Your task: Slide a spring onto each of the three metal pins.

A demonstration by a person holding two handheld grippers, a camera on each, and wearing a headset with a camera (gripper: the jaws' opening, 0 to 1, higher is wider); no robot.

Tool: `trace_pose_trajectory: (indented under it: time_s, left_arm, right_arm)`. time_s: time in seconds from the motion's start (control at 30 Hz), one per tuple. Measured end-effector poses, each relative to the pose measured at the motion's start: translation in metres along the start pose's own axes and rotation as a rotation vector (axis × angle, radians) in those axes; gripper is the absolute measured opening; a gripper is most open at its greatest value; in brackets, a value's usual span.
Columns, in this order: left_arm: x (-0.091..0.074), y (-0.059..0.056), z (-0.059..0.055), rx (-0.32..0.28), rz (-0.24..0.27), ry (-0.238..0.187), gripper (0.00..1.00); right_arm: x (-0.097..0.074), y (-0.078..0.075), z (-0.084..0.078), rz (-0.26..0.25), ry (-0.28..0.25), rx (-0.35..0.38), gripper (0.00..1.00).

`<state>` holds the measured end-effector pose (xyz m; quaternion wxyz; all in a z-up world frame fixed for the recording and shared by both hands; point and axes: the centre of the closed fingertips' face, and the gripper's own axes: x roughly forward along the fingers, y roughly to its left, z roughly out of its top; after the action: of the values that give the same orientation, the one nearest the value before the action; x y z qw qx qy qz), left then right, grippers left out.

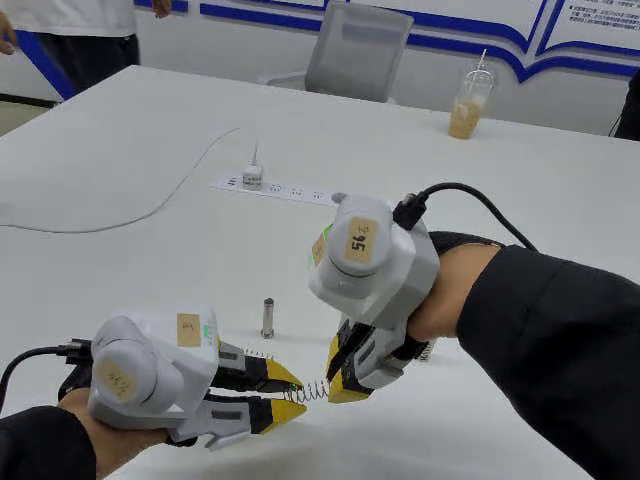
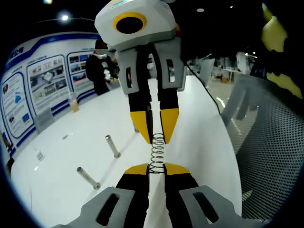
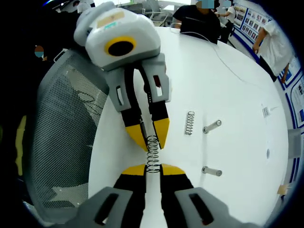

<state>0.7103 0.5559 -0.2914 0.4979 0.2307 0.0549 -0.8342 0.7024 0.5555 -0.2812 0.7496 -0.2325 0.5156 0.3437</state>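
The left gripper and the right gripper met almost tip to tip, low over the white desk. A spring was stretched between them, lifted from the desk surface. Each gripper was clamped on one end of this spring. In the left gripper view its own yellow jaws were pressed together on the near end, and the right gripper came down from the top of the view and pinched the far end. The right gripper view showed the same from the other side. A metal pin stood upright on the desk just behind the two grippers, apart from them and bare. In the right gripper view an upper pin and a lower pin stood on the desk to the right of the jaws, both bare. A second spring lay on the desk just beside the upper pin. Farther back on the desk were a white power strip with a thin cable, and a cup with a straw. A grey chair stood behind the desk.
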Motion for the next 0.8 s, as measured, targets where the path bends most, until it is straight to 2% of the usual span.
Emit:
trace_pose_trajectory:
  time_s: [0.53,0.8]
  left_arm:
    - [0.002,-0.001,0.001,0.009,-0.005,0.007,0.11]
    - [0.0,0.002,0.004,0.001,0.008,-0.009,0.11]
  right_arm:
    - [-0.006,0.0,0.005,-0.005,-0.005,-0.016,0.12]
    - [-0.013,-0.001,0.013,-0.022,-0.019,-0.032,0.12]
